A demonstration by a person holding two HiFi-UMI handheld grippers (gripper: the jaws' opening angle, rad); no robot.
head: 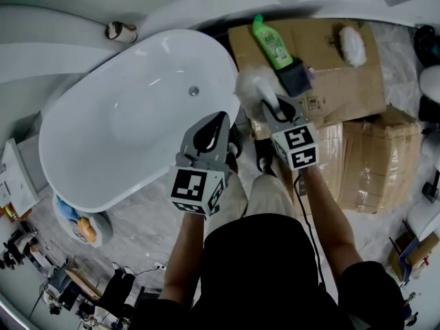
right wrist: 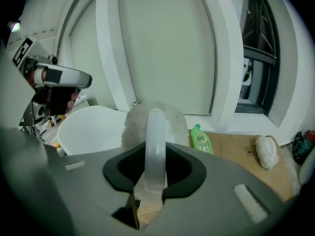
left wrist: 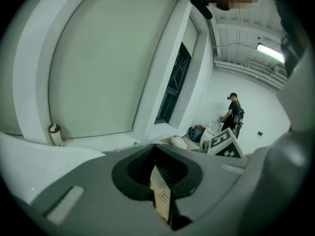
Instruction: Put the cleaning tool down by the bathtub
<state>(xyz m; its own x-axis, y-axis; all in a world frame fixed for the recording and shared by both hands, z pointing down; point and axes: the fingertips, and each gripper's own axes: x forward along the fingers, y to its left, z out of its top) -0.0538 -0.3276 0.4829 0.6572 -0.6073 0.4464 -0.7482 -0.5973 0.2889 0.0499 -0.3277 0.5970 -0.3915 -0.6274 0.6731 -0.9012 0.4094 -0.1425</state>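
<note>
The cleaning tool is a fluffy white duster head (head: 251,86) on a clear plastic handle (right wrist: 155,142). My right gripper (head: 270,107) is shut on that handle, with the head sticking out past the jaws. It hangs over the floor just right of the white bathtub (head: 124,119), beside the cardboard. In the right gripper view the tool (right wrist: 153,119) fills the middle between the jaws of the right gripper (right wrist: 155,157). My left gripper (head: 222,119) hovers at the tub's right rim. Its fingertips meet and nothing is between them, as the left gripper view shows for this gripper (left wrist: 155,149).
Flattened cardboard boxes (head: 333,74) lie right of the tub, bearing a green bottle (head: 272,43), a dark pad (head: 295,78) and a second white duster (head: 352,45). A small roll (head: 120,31) stands by the wall. A round stand with toys (head: 84,227) sits at the tub's near-left.
</note>
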